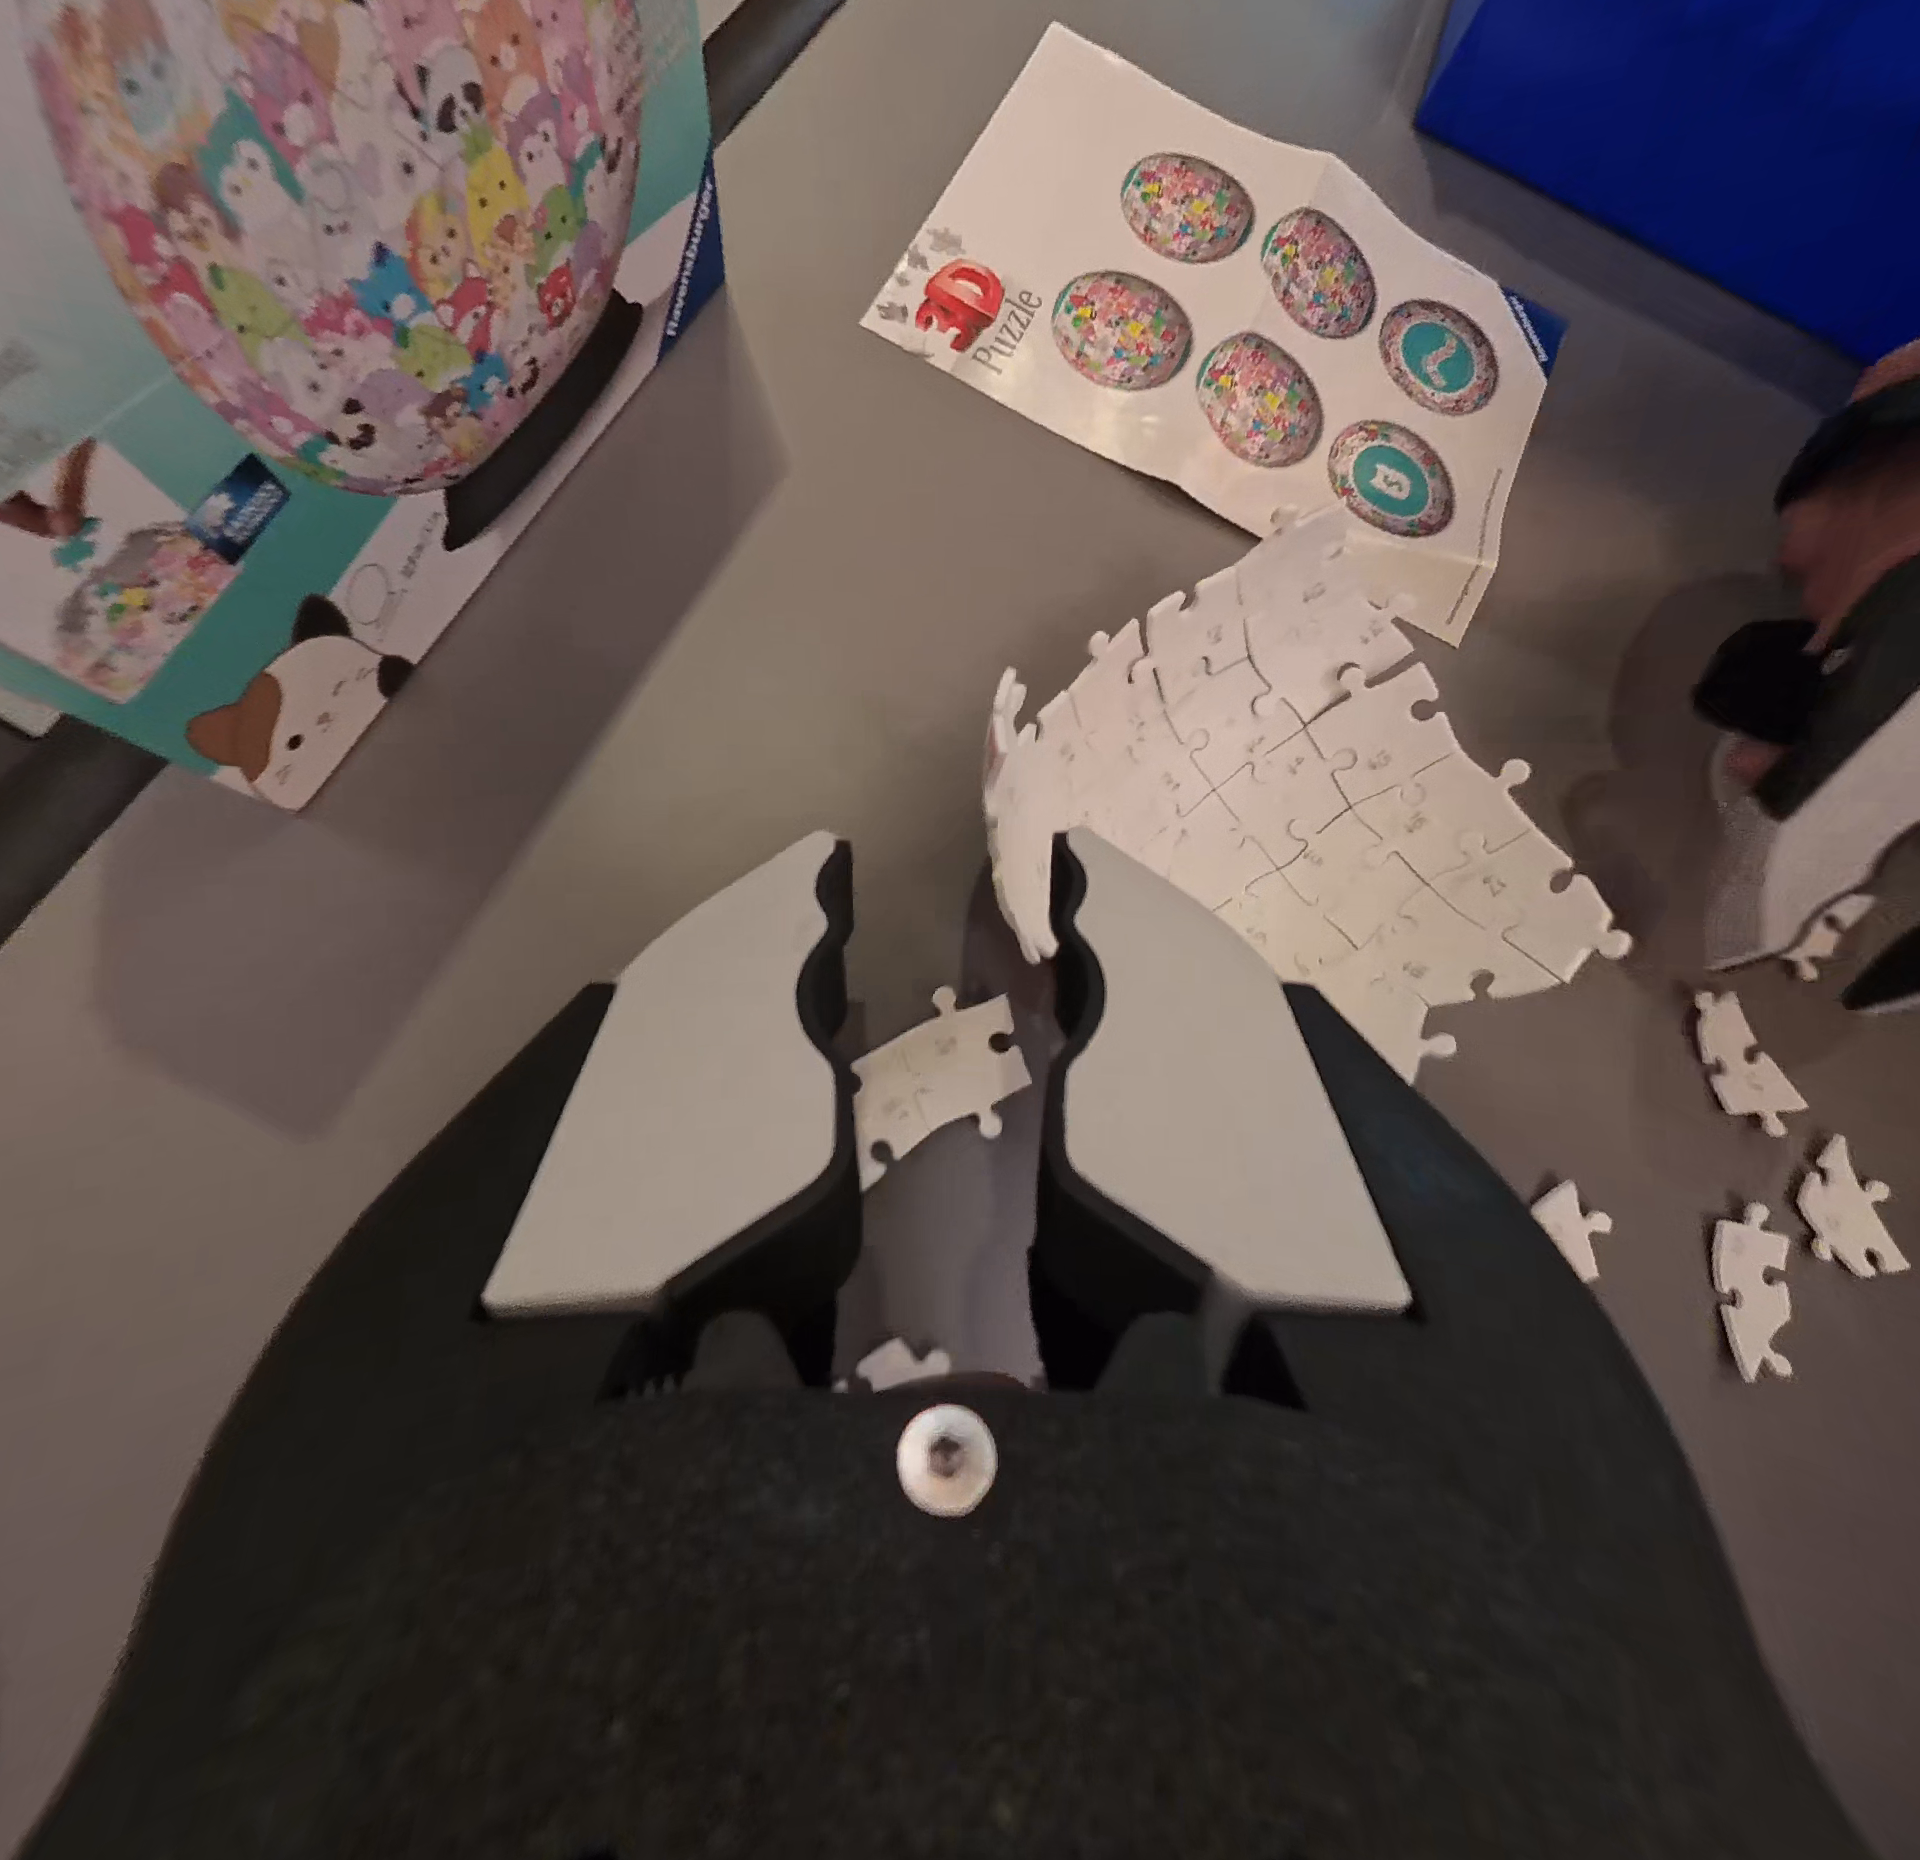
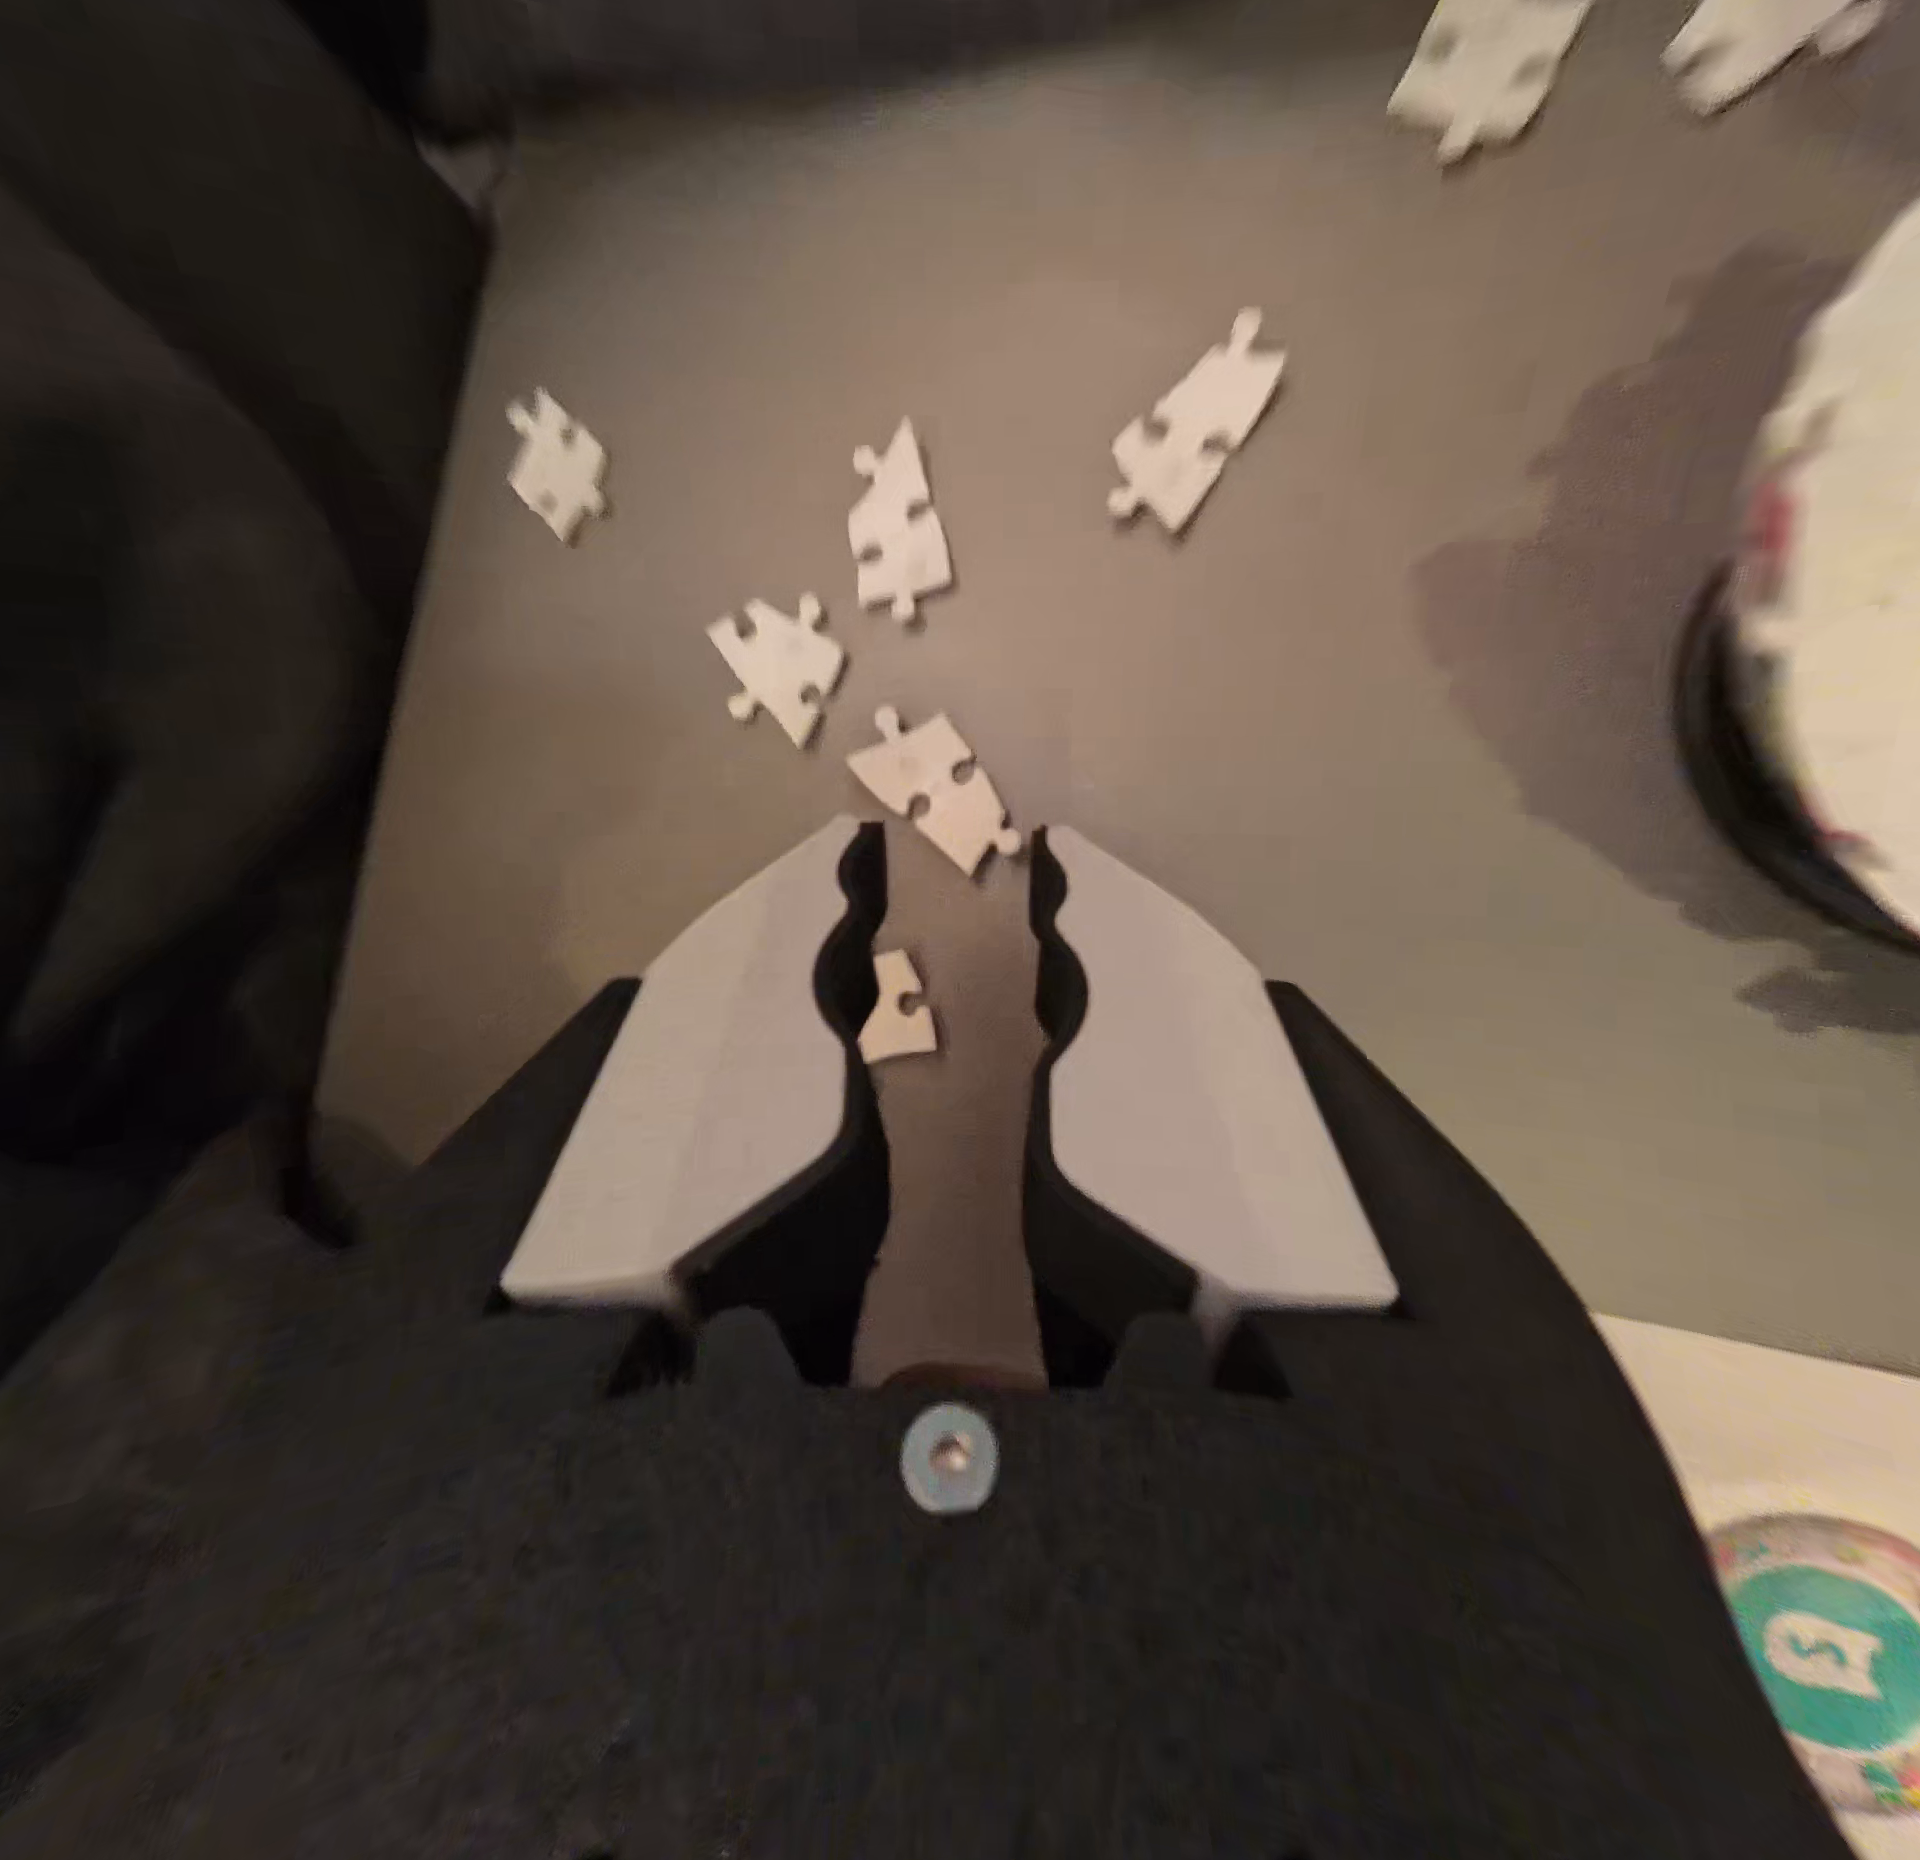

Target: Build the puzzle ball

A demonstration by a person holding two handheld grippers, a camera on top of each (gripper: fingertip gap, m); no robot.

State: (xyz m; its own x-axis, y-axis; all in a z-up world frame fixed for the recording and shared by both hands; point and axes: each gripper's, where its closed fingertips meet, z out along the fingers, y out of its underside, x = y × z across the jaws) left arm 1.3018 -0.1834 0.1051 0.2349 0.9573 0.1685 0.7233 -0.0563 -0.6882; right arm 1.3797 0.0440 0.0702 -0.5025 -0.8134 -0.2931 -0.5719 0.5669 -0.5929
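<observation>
— Two tools are in view; how do they stand?

— The left tool [image 1: 951, 880] has its jaws apart, nothing clamped between them. Its right finger [image 1: 1070, 896] sits against the near edge of the curved puzzle-ball shell [image 1: 1340, 802], a joined sheet of white-backed pieces arching up from the grey worktop [image 1: 727, 667]. Whether finger and shell actually touch, I cannot say for certain.

— And beneath that tool?

— A small joined cluster of pieces [image 1: 935, 1067] lies flat on the worktop between the fingers, below them, not gripped.

— The right tool?

— The right tool [image 2: 956, 844] is also spread and empty, hovering low over the worktop. A loose two-piece strip [image 2: 935, 787] lies just ahead of its tips, and a single piece [image 2: 899, 1010] shows in the gap beside the left finger. More loose pieces [image 2: 894, 522] are scattered farther ahead. The view is blurred, so detail on them is poor.

— What else is on the worktop?

— An unfolded instruction sheet [image 1: 1039, 283] with printed ball pictures lies beyond the shell, its near corner just beside it. The puzzle box [image 1: 343, 283] stands at far left. A blue box [image 1: 1714, 117] sits at the far right corner. In the left wrist view the right tool appears at the right edge, near several loose pieces [image 1: 1745, 1062].
</observation>
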